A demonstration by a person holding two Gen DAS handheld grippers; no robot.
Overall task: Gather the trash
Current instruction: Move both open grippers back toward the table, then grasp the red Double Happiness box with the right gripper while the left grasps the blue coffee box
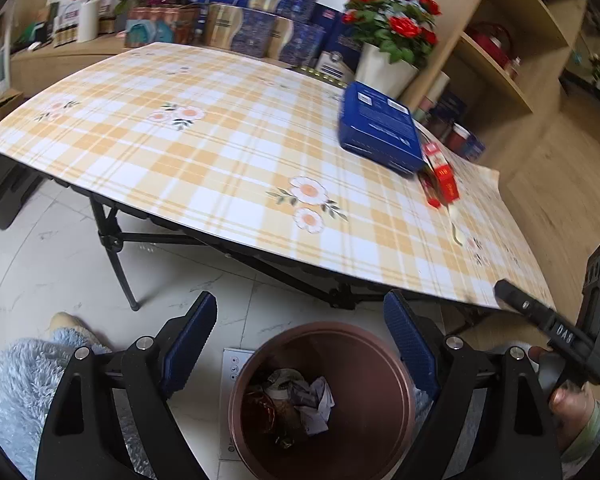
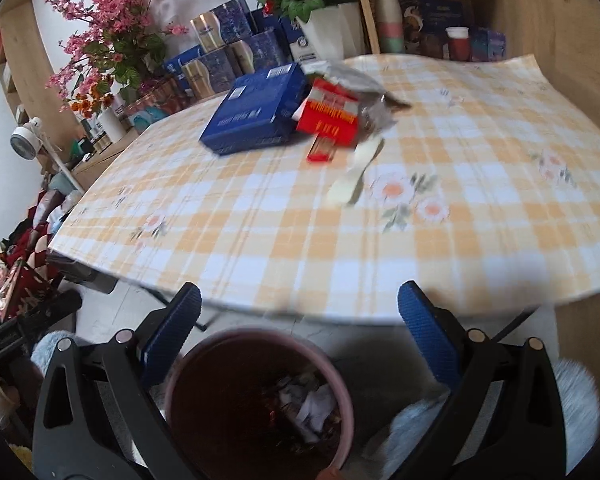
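Brown round bin [image 1: 324,400] on the pale tile floor just in front of the table, seen from above in both wrist views; inside at the bottom lie crumpled white paper [image 1: 318,404] and some dark and reddish wrappers. More trash is up on the table [image 1: 220,152], which has a yellow plaid cloth with flower prints: a red box [image 2: 332,116] with a crumpled silvery wrapper [image 2: 352,84] on and behind it, plus a pale strip [image 2: 354,172] lying just in front, likely a paper or plastic scrap, too blurred to say. A flat blue box [image 2: 260,108] touches the red box on its left in the right wrist view. Left gripper [image 1: 300,340] hangs over the bin, jaws spread wide, nothing between the blue pads. Right gripper [image 2: 300,332] also sits above the bin's near rim, jaws spread, empty. In the left view the right gripper's black handle and the hand [image 1: 568,388] holding it show at the right edge. A fluffy light-blue slipper [image 1: 24,380] is at lower left. Behind the table: blue and gold boxes, a white pot of red roses [image 1: 388,36], wooden shelves.
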